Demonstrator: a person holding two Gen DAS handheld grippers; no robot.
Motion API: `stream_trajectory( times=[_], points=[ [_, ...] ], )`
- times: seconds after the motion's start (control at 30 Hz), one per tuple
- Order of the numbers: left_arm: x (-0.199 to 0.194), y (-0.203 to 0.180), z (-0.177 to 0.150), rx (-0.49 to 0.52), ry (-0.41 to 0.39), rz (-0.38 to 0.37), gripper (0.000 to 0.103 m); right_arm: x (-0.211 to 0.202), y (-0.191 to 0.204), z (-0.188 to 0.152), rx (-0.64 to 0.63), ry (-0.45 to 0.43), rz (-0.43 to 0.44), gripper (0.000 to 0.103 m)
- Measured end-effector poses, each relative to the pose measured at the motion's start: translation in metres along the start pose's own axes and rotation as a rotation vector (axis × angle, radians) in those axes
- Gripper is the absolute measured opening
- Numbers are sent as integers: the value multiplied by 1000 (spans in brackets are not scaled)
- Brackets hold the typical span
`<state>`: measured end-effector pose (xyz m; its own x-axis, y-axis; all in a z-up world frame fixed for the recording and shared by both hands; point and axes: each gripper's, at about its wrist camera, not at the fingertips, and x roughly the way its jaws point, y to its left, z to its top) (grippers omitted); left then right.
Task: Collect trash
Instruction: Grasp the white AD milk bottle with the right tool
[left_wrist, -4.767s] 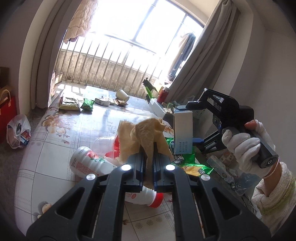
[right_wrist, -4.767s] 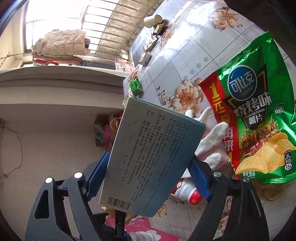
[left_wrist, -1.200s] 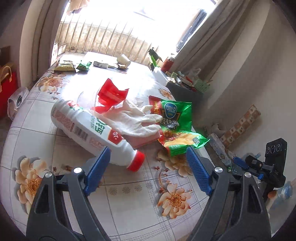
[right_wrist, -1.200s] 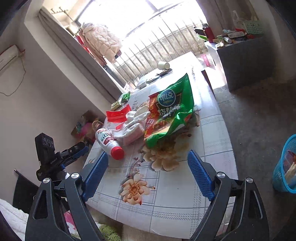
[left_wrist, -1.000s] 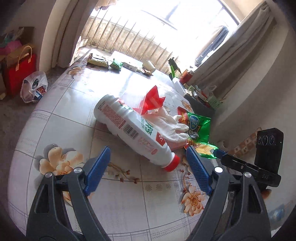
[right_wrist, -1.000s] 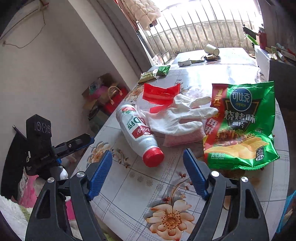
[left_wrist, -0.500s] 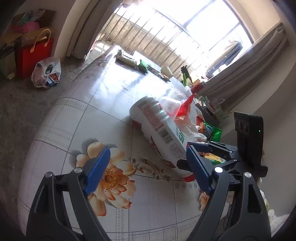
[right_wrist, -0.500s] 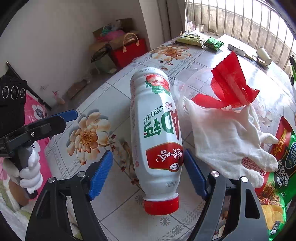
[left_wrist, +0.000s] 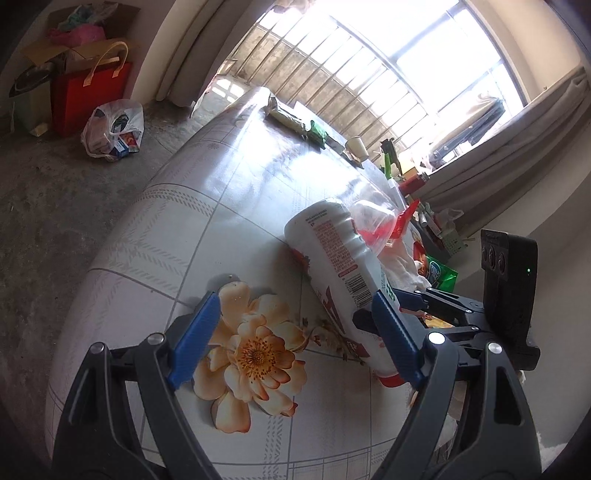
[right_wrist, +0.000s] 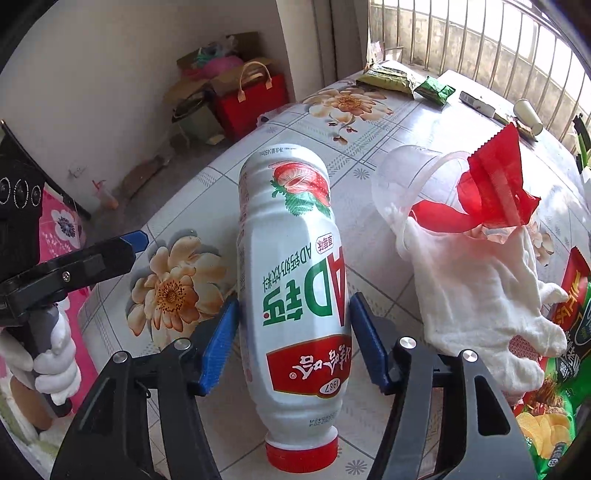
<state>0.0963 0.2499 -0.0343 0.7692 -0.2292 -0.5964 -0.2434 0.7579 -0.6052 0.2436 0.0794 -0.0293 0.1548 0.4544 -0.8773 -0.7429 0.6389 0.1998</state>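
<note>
A white milk bottle (right_wrist: 295, 280) with a red cap lies on its side on the flowered tablecloth (right_wrist: 369, 155); it also shows in the left wrist view (left_wrist: 340, 273). My right gripper (right_wrist: 293, 343) is open, its blue pads on either side of the bottle's body near the cap end, close to it. My left gripper (left_wrist: 295, 332) is open and empty above a flower print, left of the bottle. A clear plastic cup (right_wrist: 410, 181) with a red wrapper (right_wrist: 495, 188), a white glove (right_wrist: 491, 291) and a green chip bag (right_wrist: 561, 406) lie right of the bottle.
At the table's far end lie green snack packets (right_wrist: 406, 83), a small box (right_wrist: 476, 101) and a paper cup (right_wrist: 528, 114). A red shopping bag (left_wrist: 88, 92), boxes and a plastic bag (left_wrist: 112, 129) stand on the floor left of the table.
The paper wad and grey box are no longer held. Both grippers swung around to the bottle; my right gripper advanced until its pads straddle it. My left gripper shifted left of it.
</note>
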Motion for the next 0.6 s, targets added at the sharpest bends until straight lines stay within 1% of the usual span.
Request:
stream_trajectory(
  times=[0.1, 0.2, 0.3, 0.4, 0.43, 0.5, 0.6],
  points=[
    [-2, -2, 3, 5, -10, 1, 80, -10, 4, -23, -1, -2, 4, 60],
    [3, -16, 11, 43, -6, -11, 80, -27, 0, -58, 25, -11, -3, 60],
    [18, -41, 22, 125, 16, -29, 80, -47, -9, -96, 68, -20, -29, 60],
    [37, -73, 32, 224, 29, -31, 80, -68, -28, -135, 167, -39, -51, 60],
    [43, -84, 35, 262, 26, -23, 80, -75, -36, -148, 212, -48, -60, 60],
    [57, -108, 39, 348, 13, 14, 80, -88, -52, -173, 300, -72, -86, 60],
    [82, -142, 38, 514, -13, 110, 80, -103, -74, -203, 430, -115, -101, 60]
  ],
)
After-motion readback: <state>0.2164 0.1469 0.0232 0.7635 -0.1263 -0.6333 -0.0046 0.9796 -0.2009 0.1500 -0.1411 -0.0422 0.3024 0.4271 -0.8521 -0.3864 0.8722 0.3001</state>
